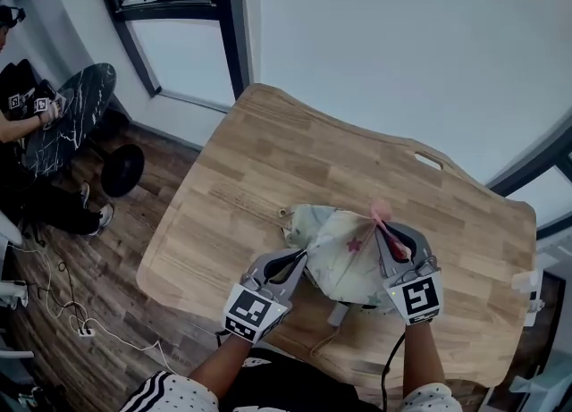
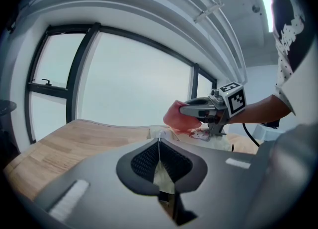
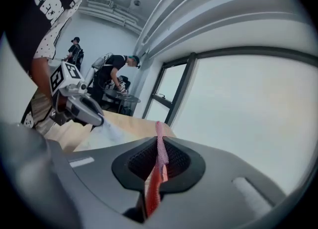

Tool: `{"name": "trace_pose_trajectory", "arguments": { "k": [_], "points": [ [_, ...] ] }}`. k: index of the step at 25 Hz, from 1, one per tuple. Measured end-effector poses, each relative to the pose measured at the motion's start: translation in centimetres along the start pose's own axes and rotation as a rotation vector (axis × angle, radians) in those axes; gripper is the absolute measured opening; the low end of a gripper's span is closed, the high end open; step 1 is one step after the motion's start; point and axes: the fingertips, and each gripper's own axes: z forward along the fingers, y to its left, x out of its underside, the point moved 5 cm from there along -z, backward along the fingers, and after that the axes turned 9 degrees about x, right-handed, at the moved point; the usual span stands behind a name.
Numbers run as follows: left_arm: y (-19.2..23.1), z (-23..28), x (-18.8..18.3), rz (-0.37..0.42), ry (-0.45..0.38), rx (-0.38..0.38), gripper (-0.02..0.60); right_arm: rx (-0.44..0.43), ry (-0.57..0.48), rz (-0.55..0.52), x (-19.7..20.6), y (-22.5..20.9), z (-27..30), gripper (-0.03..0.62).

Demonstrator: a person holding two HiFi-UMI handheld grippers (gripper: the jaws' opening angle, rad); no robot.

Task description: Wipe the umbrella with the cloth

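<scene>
The pale star-printed fabric umbrella (image 1: 338, 242) lies crumpled on the light wooden table (image 1: 250, 155). The left gripper (image 1: 298, 259) has its fingers pinched on the umbrella's near edge. The right gripper (image 1: 385, 228) has its fingers clamped on a pink cloth (image 1: 381, 212) at the umbrella's far edge.

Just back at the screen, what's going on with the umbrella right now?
A person at a wooden table has a gripper in each hand. The left gripper is shut on the fabric of the umbrella, which lies on the table. The right gripper is shut on a pink cloth, held right by the umbrella.
</scene>
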Motion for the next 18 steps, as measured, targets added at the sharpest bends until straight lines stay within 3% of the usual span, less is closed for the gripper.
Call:
{"name": "trace_pose_trajectory", "arguments": {
  "k": [4,18],
  "points": [
    [0.1,0.0,0.3,-0.018,-0.004,-0.014,0.000,-0.090,0.064,-0.071,2.4,2.1,0.6,0.026],
    [0.5,0.1,0.5,-0.024,0.005,-0.024,0.000,-0.226,0.130,0.036,5.3,7.5,-1.9,0.026]
  ]
}}
